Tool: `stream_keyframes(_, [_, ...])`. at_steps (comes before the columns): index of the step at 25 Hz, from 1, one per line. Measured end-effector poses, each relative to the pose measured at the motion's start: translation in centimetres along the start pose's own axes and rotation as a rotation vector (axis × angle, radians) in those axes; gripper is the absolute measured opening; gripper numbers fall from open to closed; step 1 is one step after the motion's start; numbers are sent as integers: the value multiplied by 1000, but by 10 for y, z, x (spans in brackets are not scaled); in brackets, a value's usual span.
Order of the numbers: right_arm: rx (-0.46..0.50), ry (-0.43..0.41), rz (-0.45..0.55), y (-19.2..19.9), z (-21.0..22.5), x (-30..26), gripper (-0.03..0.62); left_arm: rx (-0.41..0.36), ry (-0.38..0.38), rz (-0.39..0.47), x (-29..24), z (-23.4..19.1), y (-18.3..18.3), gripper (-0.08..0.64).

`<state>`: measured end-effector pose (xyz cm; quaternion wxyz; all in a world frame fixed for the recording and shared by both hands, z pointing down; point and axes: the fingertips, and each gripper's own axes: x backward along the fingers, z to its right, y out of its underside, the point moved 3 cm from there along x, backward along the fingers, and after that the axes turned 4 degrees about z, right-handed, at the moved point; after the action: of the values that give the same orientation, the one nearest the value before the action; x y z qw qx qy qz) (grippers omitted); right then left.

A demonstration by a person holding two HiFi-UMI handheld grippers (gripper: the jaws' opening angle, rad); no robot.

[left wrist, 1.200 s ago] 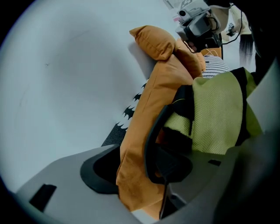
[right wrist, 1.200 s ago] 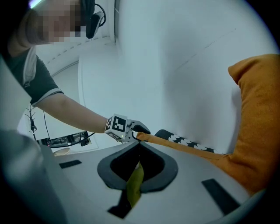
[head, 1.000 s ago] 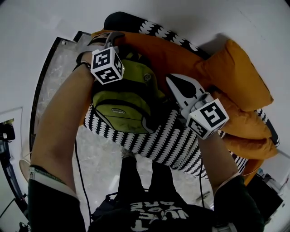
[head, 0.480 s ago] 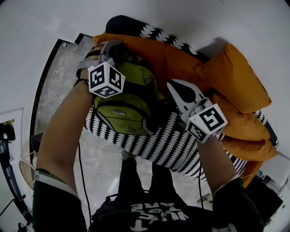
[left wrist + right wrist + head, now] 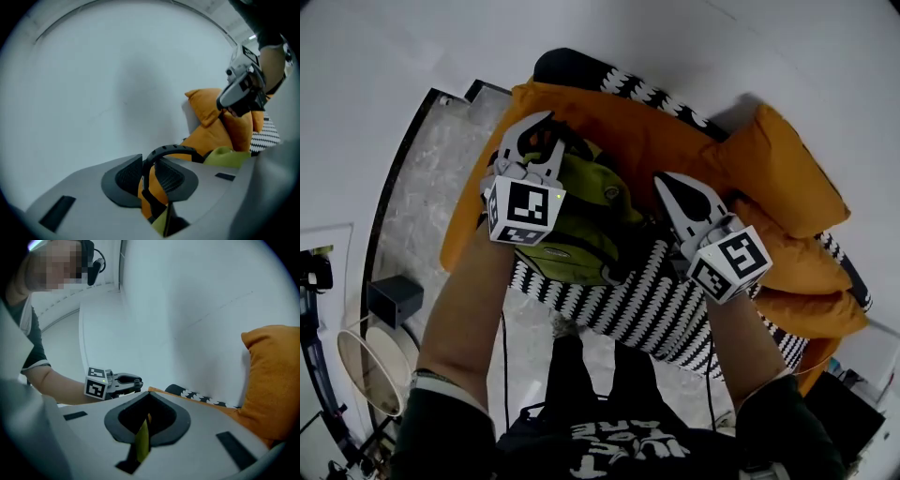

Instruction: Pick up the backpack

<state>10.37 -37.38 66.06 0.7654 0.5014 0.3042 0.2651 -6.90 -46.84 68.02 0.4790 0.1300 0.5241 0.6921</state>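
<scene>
The green backpack [image 5: 581, 225] hangs in front of the orange sofa seat, its bottom over the black-and-white throw [image 5: 628, 300]. My left gripper [image 5: 539, 139] is above its top. In the left gripper view the black top handle [image 5: 168, 151] loops between the jaws and the pads [image 5: 125, 176] pinch the strap, while the jaws ease slightly apart. My right gripper [image 5: 667, 187] is to the backpack's right, over the orange cushion, with its jaws together. In the right gripper view [image 5: 146, 420] only a sliver of green shows through the slit.
Big orange cushions [image 5: 787, 169] lie along the sofa's back and right side, against a white wall. On the marbled floor [image 5: 422, 206] at the left stand a black box [image 5: 394, 300] and a round pale tub [image 5: 366, 370]. The person's legs are below the sofa edge.
The left gripper closed on the backpack's top handle, rolled and rose, and the backpack came up with it. The right gripper rose a little beside it.
</scene>
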Motion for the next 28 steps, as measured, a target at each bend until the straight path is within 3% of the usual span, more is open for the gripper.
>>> stream_keyframes(7, [-7,28,43,-19,-13,13,26,214,-98,120,58,-12,-22,89])
stream_keyframes(9, [-9,31,52,-22,-17,18,26,243,-118,145,76,-13,-28,89])
stream_keyframes(21, [25,33,87,-54,-46,40,26,220,-153,206,153,-10,-67,88])
stream_keyframes(28, [86,46,121,-100,-73,53,26,176,-165,254,182,-36,-109,87])
